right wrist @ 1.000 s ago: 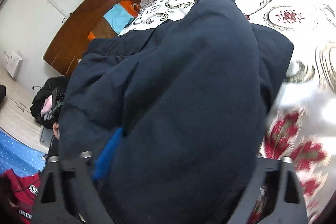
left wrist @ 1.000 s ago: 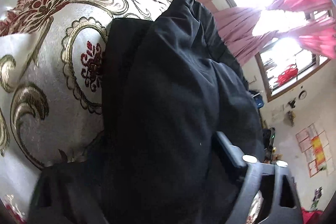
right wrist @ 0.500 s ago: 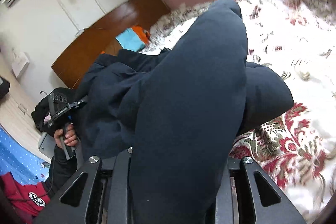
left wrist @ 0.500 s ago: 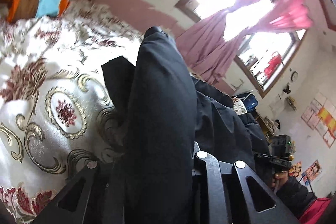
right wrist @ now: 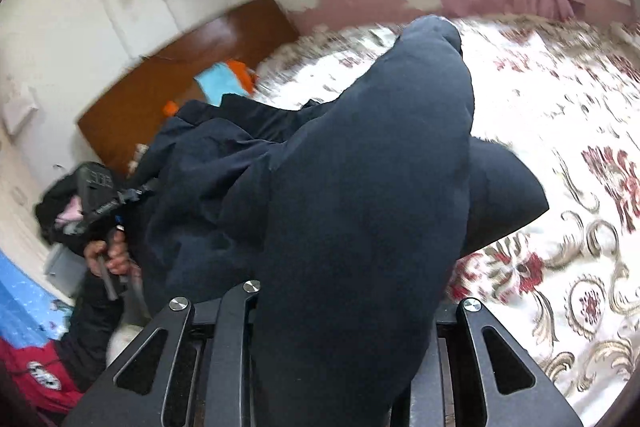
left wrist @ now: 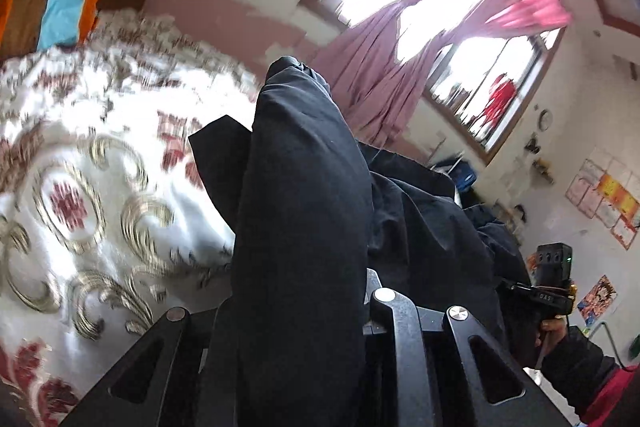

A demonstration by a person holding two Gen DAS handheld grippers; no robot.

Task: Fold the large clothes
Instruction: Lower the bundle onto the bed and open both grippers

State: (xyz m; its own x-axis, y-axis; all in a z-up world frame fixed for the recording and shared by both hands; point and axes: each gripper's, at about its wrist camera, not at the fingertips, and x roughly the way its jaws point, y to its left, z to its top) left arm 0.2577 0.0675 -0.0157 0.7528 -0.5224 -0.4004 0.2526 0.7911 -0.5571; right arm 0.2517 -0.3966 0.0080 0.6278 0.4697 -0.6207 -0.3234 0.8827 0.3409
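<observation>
A large dark navy garment [left wrist: 304,211] hangs lifted above the bed. My left gripper [left wrist: 300,311] is shut on a thick fold of it that covers the fingertips. My right gripper [right wrist: 344,303] is shut on another fold of the same garment [right wrist: 360,187], fingertips hidden too. The cloth sags between the two grippers. The right gripper shows at the right in the left wrist view [left wrist: 554,279]; the left gripper shows at the left in the right wrist view [right wrist: 100,203].
The bed [left wrist: 80,155] has a white cover with red and gold floral pattern [right wrist: 560,147]. A wooden headboard [right wrist: 168,79] with orange and blue cloth stands at its head. A window with pink curtains [left wrist: 460,27] is beyond the bed.
Both grippers have risen and tilted up with the garment, lifting it off the bed. The room's walls and window have come into view, and the hanging fold has narrowed.
</observation>
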